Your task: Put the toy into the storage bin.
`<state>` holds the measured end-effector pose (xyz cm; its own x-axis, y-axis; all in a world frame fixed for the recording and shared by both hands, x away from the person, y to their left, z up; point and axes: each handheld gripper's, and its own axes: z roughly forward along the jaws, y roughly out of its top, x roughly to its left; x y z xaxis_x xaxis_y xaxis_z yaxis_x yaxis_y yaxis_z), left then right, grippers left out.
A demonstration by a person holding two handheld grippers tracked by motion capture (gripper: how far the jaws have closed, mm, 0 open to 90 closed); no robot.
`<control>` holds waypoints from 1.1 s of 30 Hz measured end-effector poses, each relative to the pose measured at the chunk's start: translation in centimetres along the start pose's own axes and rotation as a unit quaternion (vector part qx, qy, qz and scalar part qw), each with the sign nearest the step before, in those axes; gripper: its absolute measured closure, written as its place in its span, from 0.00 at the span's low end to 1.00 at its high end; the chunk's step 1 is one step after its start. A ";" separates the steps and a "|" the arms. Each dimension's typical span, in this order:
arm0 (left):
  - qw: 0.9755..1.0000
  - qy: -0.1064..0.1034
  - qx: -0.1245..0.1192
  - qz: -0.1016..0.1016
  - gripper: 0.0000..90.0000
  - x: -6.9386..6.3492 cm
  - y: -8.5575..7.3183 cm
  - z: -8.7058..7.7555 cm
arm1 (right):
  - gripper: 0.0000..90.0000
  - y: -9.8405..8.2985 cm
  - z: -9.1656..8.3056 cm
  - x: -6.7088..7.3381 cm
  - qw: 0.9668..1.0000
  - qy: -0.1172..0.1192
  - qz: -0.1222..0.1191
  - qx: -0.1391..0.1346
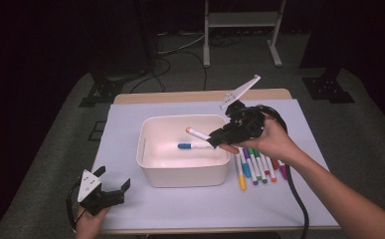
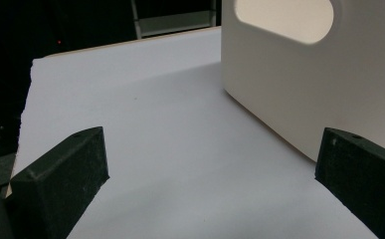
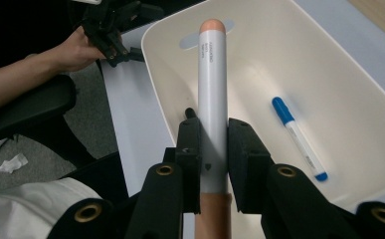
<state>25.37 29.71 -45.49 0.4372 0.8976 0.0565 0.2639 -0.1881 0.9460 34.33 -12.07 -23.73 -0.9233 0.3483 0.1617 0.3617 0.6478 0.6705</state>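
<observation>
A white bin point(image 1: 182, 169) stands mid-table with a blue-capped marker point(image 1: 194, 146) lying on its floor point(image 3: 299, 139). My right gripper point(image 1: 219, 138) hovers over the bin's right rim, shut on a white marker with an orange cap point(image 1: 196, 133) that points left over the bin. In the right gripper view that orange marker point(image 3: 212, 94) runs up between the two pads point(image 3: 190, 149). My left gripper point(image 1: 114, 185) rests near the table's front left corner, open, with nothing between its jaws point(image 2: 210, 164). The bin's wall point(image 2: 299, 84) with its handle hole stands ahead of it on the right.
Several coloured markers point(image 1: 254, 167) lie in a row on the white mat point(image 1: 130, 119) right of the bin, partly under my right hand. A cable point(image 1: 299, 199) trails from the right gripper toward the front edge. A stand's legs point(image 1: 240, 40) rise beyond the table.
</observation>
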 end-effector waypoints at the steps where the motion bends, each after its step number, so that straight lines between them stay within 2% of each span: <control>1: 1.000 0.000 -0.001 0.000 0.00 0.0 0.0 0.0 | 0.84 0.2 0.4 0.0 1.000 0.003 -0.005 0.003; 10: 1.000 -0.001 0.002 -0.001 0.00 0.0 0.0 0.0 | 0.84 1.5 3.7 0.1 0.999 0.033 -0.012 0.023; 18: 1.000 -0.002 -0.001 0.000 0.00 0.0 0.0 0.0 | 0.84 2.3 6.1 0.2 0.998 0.050 -0.021 0.039; 33: 1.000 -0.003 -0.003 -0.001 0.00 0.0 0.0 0.0 | 0.84 2.5 10.1 -0.6 0.994 0.080 -0.026 0.075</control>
<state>25.38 29.75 -45.52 0.4426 0.8952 0.0533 0.2596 -0.1847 0.9479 37.11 -3.84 -29.44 -0.9456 0.2067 0.2514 0.3169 0.7604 0.5669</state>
